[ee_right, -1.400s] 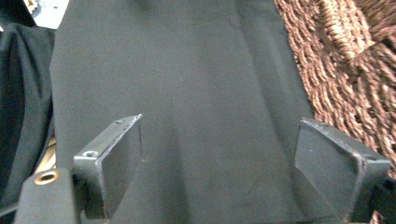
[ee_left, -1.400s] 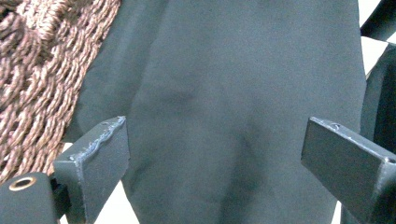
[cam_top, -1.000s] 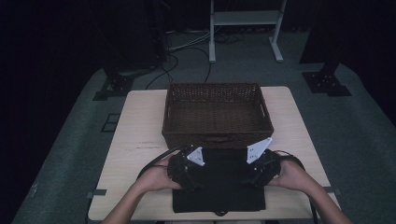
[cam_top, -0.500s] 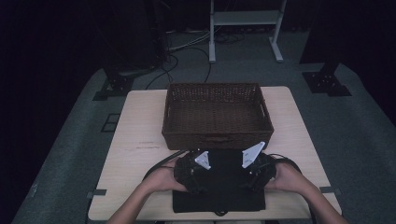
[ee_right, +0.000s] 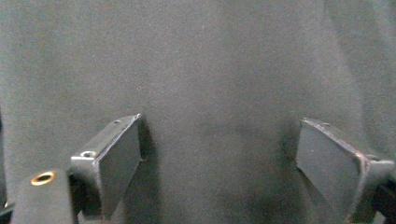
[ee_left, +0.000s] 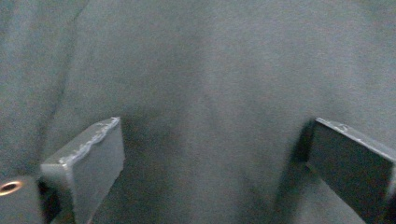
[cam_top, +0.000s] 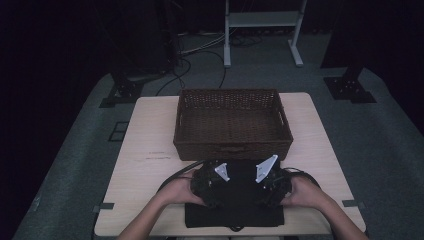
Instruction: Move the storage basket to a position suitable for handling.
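Left gripper [cam_top: 212,182] and right gripper [cam_top: 267,182]: jaws spread wide, nothing clamped, poised directly over flat black folded cloth [cam_top: 235,217] before brown wicker basket [cam_top: 232,122]

High view above the table [cam_top: 150,150] looking forward-down, both gripper views close on dark cloth [cam_top: 235,215].

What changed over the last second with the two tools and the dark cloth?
Both tools, left tool and right tool, came down and toward each other onto the dark cloth. The left jaws have just been opening; both stand open on the fabric, gripping nothing. The wicker basket and cloth stayed put.
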The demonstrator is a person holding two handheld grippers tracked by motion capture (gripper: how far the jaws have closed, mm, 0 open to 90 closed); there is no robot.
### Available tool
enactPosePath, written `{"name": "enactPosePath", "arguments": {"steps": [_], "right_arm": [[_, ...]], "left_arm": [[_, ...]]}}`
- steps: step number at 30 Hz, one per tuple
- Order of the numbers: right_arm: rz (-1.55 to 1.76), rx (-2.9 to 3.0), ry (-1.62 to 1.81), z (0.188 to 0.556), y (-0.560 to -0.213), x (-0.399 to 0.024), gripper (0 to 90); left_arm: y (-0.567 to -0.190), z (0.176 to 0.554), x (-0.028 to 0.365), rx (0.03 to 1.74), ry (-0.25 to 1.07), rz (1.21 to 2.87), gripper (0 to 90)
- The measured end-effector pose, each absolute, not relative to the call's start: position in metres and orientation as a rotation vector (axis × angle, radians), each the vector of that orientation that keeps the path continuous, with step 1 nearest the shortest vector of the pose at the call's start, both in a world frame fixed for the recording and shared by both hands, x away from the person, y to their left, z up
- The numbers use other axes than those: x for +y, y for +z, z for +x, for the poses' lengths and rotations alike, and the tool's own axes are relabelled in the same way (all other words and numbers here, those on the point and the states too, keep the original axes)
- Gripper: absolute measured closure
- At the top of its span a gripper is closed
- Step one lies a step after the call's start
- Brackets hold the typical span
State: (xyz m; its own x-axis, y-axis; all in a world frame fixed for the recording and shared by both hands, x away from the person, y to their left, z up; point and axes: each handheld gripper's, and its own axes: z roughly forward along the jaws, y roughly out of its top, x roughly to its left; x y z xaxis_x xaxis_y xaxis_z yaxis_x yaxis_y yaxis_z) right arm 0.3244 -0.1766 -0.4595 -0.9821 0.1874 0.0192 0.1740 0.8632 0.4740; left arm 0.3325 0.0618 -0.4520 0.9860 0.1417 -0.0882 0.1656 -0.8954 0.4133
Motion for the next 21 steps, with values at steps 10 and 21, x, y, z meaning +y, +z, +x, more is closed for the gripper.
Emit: {"name": "enactPosePath", "arguments": {"steps": [10, 21], "right_arm": [[0.392, 3.029, 0.723, 0.331, -0.469, -0.173, 0.6], [0.42, 3.025, 0.785, 0.333, -0.474, -0.177, 0.0]], "left_arm": [[-0.461, 0.339, 0.058, 0.239, -0.108, 2.719, 0.3], [-0.467, 0.345, 0.057, 0.265, -0.171, 2.712, 0.8]]}}
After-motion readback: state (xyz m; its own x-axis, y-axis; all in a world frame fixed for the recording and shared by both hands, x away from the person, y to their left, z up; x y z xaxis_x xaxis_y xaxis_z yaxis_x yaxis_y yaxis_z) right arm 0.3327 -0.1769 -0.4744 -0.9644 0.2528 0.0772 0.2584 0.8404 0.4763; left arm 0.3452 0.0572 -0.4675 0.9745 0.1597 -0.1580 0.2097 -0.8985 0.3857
